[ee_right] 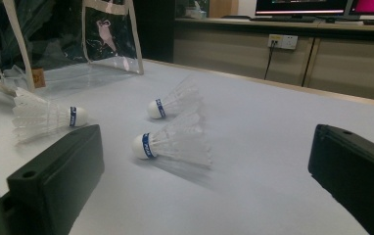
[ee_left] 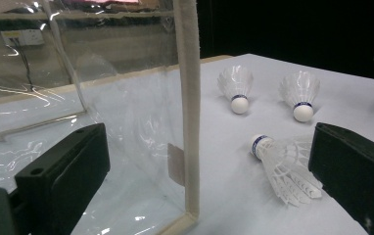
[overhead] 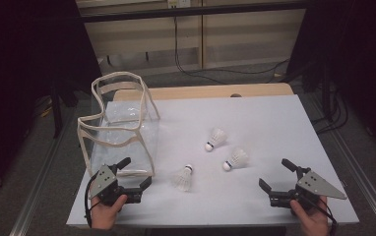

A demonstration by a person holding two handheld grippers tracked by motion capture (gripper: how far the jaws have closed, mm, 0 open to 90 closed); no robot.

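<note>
Near the front edge of the white table [overhead: 274,118], both grippers are resting low with nothing in them. The left gripper [overhead: 136,178] is standing with its jaws spread wide, and so is the right gripper [overhead: 277,174]; neither is touching anything.

Just beyond the left gripper, a clear plastic bag with cream fabric trim [overhead: 119,125] is standing upright with its mouth open to the top. To that gripper's right, close by, a white feathered shuttlecock with a blue-banded cork [overhead: 183,178] is lying on its side. Ahead of the right gripper and to its left, two more white shuttlecocks are lying apart from each other, one nearer [overhead: 235,160] and one farther [overhead: 216,139].

Judging from this layout, the work is probably packing the shuttlecocks into the bag, and it is at its very start: all three are lying outside. The next move is likely calling for one gripper to advance over a shuttlecock, straddle the cork or skirt, and close gently, since feathers crush easily; the other could be steadying the bag's rim.

The left gripper view is showing the bag's cream corner seam [ee_left: 189,107] right between its jaws, which the high view is only hinting at. The right gripper view is showing blue lettered bands on the corks and a wall socket [ee_right: 282,41] beyond.
</note>
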